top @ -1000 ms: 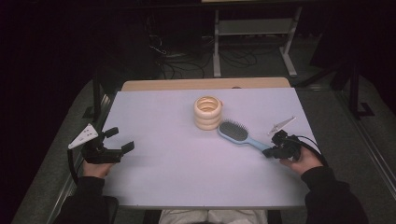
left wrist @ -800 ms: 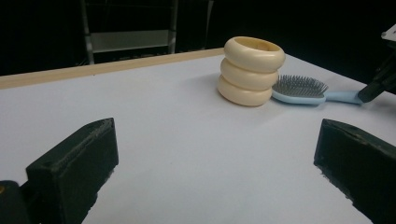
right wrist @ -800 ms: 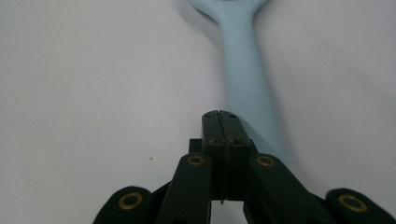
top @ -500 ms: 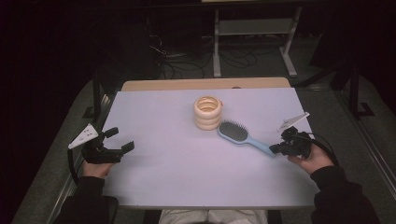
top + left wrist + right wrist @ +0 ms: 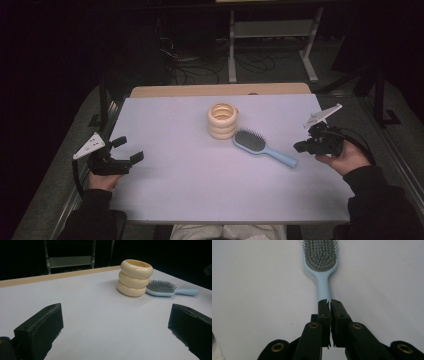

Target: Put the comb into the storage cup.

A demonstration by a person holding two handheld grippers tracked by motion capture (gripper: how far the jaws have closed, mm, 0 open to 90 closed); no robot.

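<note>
The right hand-held gripper (image 5: pixel 329 301), jaws pressed almost together on nothing, hangs over the blue hairbrush (image 5: pixel 262 146) handle. At nine o'clock on the worktop (image 5: pixel 175 175), the left hand-held gripper (image 5: pixel 128 150) stands spread.

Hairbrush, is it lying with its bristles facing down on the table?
No, the hairbrush lies on its back, bristles pointing up off the table.

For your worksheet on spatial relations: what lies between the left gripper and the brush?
Bare table, then the ring stack beside the brush, seen in the high view from the left gripper.

Hairbrush (image 5: pixel 321 262): head top cut by frame edge; handle end hidden behind right claw (image 5: pixel 329 301).
</note>
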